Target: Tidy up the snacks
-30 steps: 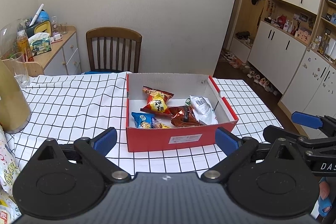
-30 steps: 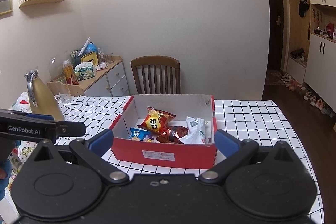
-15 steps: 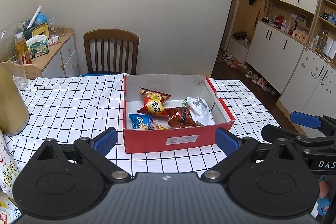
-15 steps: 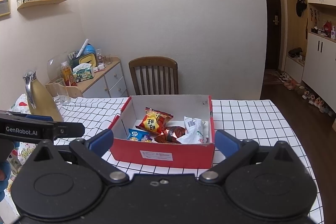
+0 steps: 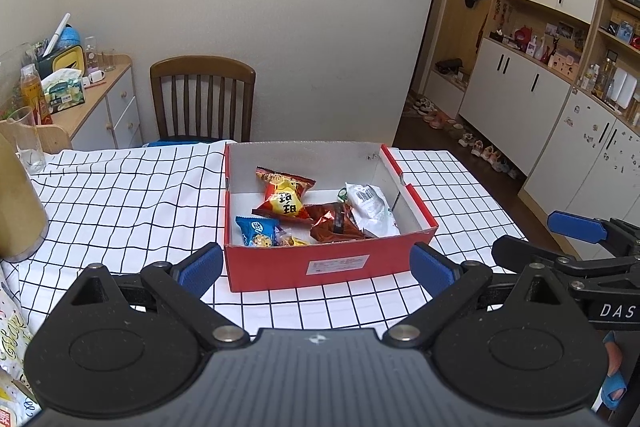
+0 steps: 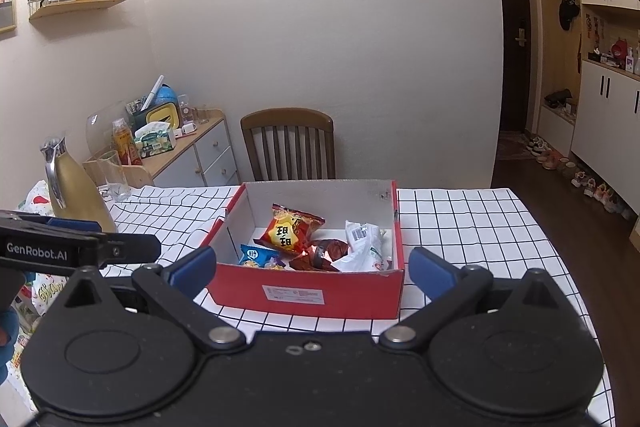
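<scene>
A red cardboard box (image 5: pixel 328 269) (image 6: pixel 332 295) stands on the checked tablecloth. Inside lie a red-and-yellow snack bag (image 5: pixel 285 197) (image 6: pixel 292 229), a blue packet (image 5: pixel 256 230) (image 6: pixel 253 255), a brown foil packet (image 5: pixel 334 225) (image 6: pixel 324 253) and a white packet (image 5: pixel 370 207) (image 6: pixel 360 241). My left gripper (image 5: pixel 316 269) is open and empty, held above the table in front of the box. My right gripper (image 6: pixel 312 267) is open and empty, also in front of the box. The right gripper shows at the right edge of the left wrist view (image 5: pixel 576 231).
A gold jug (image 6: pixel 76 187) (image 5: pixel 18 211) and a glass (image 6: pixel 114 175) stand at the table's left. A wooden chair (image 5: pixel 202 99) (image 6: pixel 290 143) is behind the table. A side cabinet (image 6: pixel 180 155) with clutter stands at the left wall. Printed bags (image 5: pixel 10 331) lie at the near left.
Both grippers have pulled back and risen slightly, so the box sits a little lower and farther in view. Both stay open; the snacks have not moved.
</scene>
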Action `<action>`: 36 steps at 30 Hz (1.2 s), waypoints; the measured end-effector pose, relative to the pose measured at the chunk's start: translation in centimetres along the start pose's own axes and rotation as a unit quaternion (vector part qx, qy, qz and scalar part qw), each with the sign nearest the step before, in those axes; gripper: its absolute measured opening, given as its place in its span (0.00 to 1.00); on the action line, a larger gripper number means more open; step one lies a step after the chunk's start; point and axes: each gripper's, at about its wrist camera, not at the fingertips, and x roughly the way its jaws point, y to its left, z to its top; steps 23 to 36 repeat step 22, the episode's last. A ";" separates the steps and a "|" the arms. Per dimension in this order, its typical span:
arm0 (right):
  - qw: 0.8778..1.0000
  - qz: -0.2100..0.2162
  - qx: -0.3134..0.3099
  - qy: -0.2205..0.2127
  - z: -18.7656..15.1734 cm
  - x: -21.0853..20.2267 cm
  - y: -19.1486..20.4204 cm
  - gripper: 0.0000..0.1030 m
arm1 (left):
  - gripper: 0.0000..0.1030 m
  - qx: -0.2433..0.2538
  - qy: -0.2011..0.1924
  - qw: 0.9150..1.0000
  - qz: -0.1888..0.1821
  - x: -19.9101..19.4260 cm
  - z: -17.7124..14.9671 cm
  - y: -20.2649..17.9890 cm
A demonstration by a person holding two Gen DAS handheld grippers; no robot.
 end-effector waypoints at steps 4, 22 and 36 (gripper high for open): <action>1.000 -0.001 0.002 0.000 -0.1 -0.1 -0.1 1.00 | 0.97 0.002 -0.001 1.000 -0.004 0.0 0.0 -0.1; 1.000 -0.006 0.009 0.006 -0.4 0.2 -0.4 1.00 | 0.97 -0.004 0.004 1.000 -0.012 0.6 0.1 -0.1; 1.000 -0.006 0.009 0.006 -0.4 0.2 -0.4 1.00 | 0.97 -0.004 0.004 1.000 -0.012 0.6 0.1 -0.1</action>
